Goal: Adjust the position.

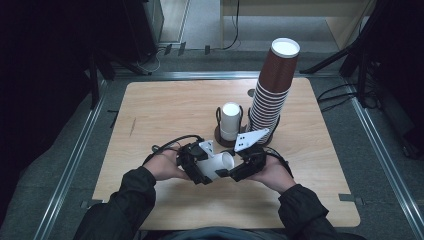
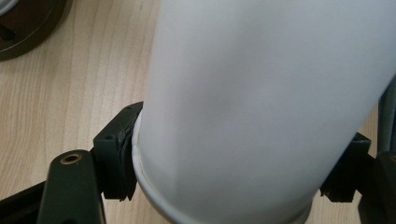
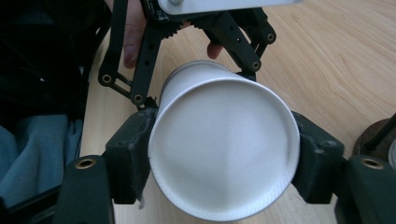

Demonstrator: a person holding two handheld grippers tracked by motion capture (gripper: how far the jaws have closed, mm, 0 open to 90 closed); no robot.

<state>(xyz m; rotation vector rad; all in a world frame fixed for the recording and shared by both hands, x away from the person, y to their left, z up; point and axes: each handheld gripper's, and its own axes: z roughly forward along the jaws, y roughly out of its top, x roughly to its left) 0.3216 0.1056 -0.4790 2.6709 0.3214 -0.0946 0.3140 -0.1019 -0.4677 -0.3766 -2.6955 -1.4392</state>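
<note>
A white paper cup [image 1: 218, 164] lies level above the front of the wooden table [image 1: 165, 110], held between both grippers. My left gripper [image 1: 201, 167] is shut on it; in the left gripper view its pads [image 2: 119, 158] press on the wall just above the rolled rim [image 2: 140, 179]. My right gripper [image 1: 234, 169] grips the other end. In the right gripper view the cup's round end [image 3: 224, 149] faces the camera and a black pad [image 3: 133, 149] touches it on each side. The left gripper's fingers [image 3: 144, 51] clamp the far end there.
Behind the grippers a second white cup [image 1: 230, 120] stands upright in a dark round holder [image 1: 223, 137]. A tall, leaning stack of brown cups [image 1: 272, 85] rises just right of it. A cable [image 1: 165, 147] trails from the left gripper.
</note>
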